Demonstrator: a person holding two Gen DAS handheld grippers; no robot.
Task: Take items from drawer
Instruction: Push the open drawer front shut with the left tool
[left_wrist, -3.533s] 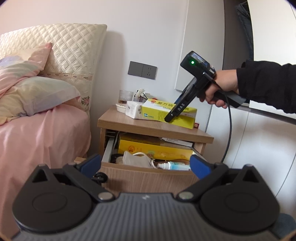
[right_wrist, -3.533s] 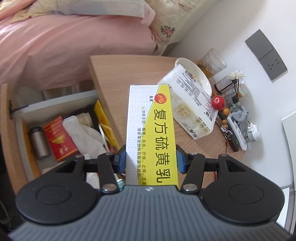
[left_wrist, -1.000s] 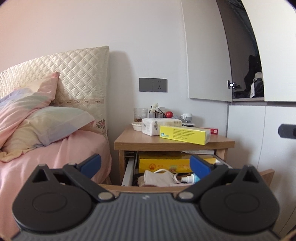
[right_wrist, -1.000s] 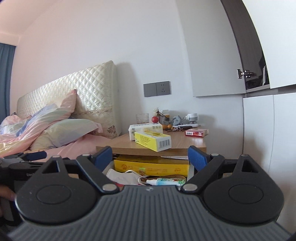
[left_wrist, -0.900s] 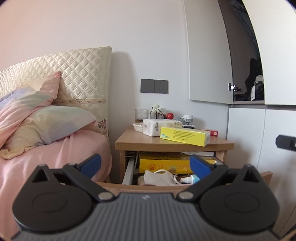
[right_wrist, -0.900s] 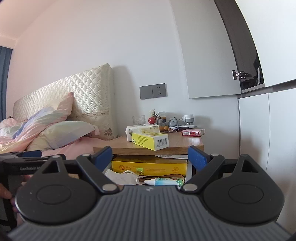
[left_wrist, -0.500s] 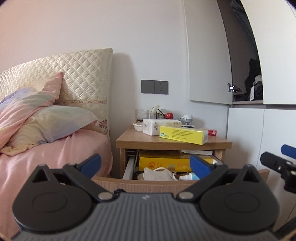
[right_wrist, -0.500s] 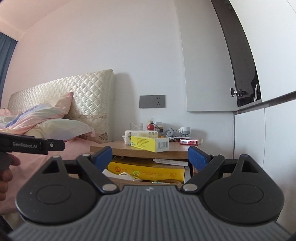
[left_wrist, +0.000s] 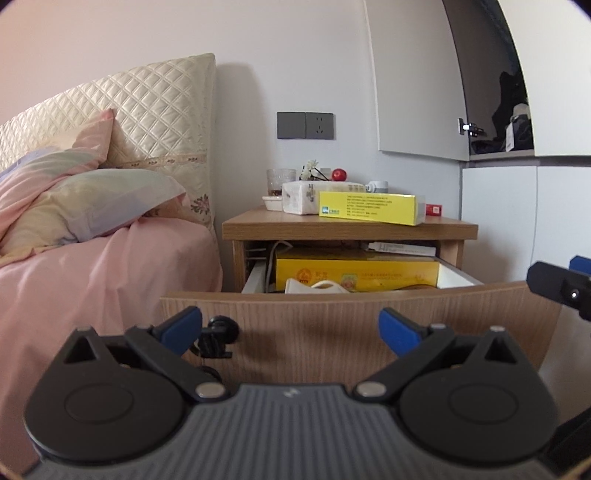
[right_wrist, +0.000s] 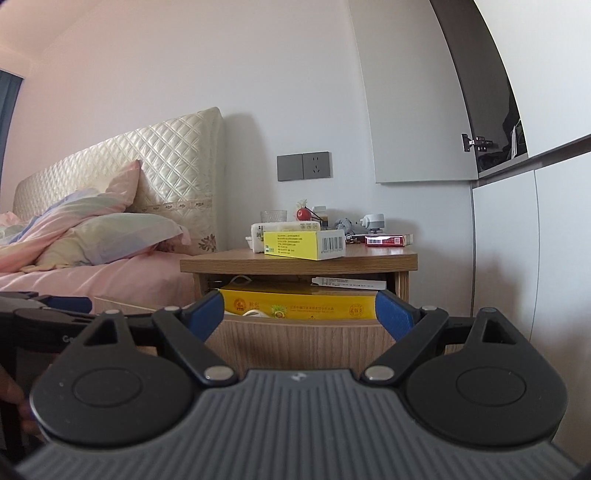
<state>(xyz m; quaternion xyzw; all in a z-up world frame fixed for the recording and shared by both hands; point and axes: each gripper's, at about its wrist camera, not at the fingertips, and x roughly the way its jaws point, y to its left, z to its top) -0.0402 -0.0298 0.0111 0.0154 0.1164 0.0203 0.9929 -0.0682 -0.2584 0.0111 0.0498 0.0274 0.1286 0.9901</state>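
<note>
**Both grippers level and empty before the open drawer**

I hold my left gripper (left_wrist: 290, 328) low and level, pointed straight at the wooden drawer front (left_wrist: 332, 325), which fills the space between my fingers. The jaws stand wide apart with nothing between the blue pads (left_wrist: 183, 328). A small black knob (left_wrist: 218, 334) on the drawer front sits just beside my left pad.

My right gripper (right_wrist: 299, 317) is also level, aimed at the same nightstand (right_wrist: 299, 264) from slightly further back. Its jaws are spread wide and hold nothing. At the left edge of the right wrist view I see the body of my other gripper and part of a hand, too dark to describe.

The drawer (right_wrist: 295, 332) is pulled out. Inside it, a long yellow box (left_wrist: 354, 273) lies along the back, with a white item (left_wrist: 314, 286) in front of it, mostly hidden by the drawer front.

On the nightstand top rests a yellow carton (left_wrist: 369, 208), touching a white tissue pack (left_wrist: 299, 197) behind it. A red pack (right_wrist: 388, 240) lies towards the right rear. The bed (left_wrist: 92, 266) with pink sheets stands just beside the nightstand.
</note>
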